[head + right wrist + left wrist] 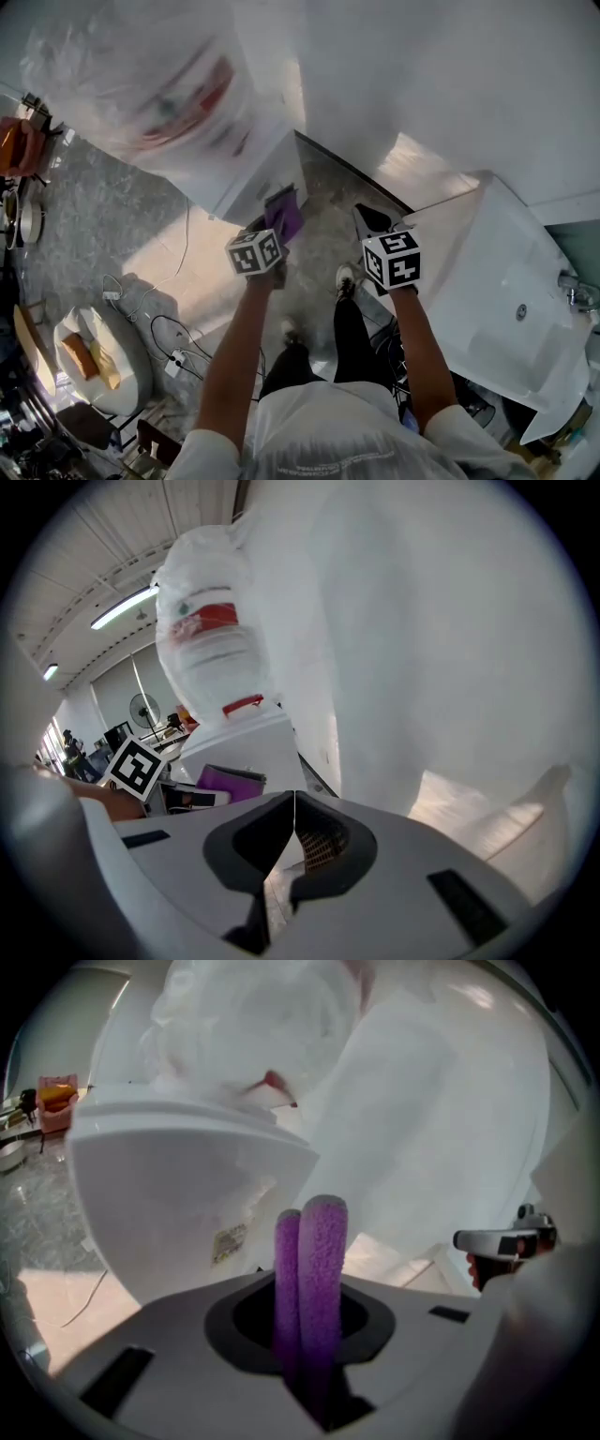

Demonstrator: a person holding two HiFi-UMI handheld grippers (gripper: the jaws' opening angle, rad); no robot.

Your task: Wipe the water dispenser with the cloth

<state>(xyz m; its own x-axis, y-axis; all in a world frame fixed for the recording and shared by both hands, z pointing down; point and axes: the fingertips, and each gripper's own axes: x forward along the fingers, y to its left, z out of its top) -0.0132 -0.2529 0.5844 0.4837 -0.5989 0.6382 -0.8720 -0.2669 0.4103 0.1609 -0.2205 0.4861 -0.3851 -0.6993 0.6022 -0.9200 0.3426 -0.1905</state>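
- The left hand-held gripper (302, 1335) is clamping the folded purple cloth (322, 1241), with the white water dispenser (178, 1204) just ahead of it.
- The right hand-held gripper (293, 808) is sitting closed and empty.

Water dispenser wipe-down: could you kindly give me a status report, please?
Left hand-held gripper shut on purple cloth, close to water dispenser, contact unclear. Right hand-held gripper shut, empty. Nothing seen in the way.

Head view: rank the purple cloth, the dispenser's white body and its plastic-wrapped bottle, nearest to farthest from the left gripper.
1. Purple cloth, clamped in the left gripper.
2. White dispenser body, just ahead, slightly left.
3. Plastic-wrapped bottle, atop the dispenser, upper left.
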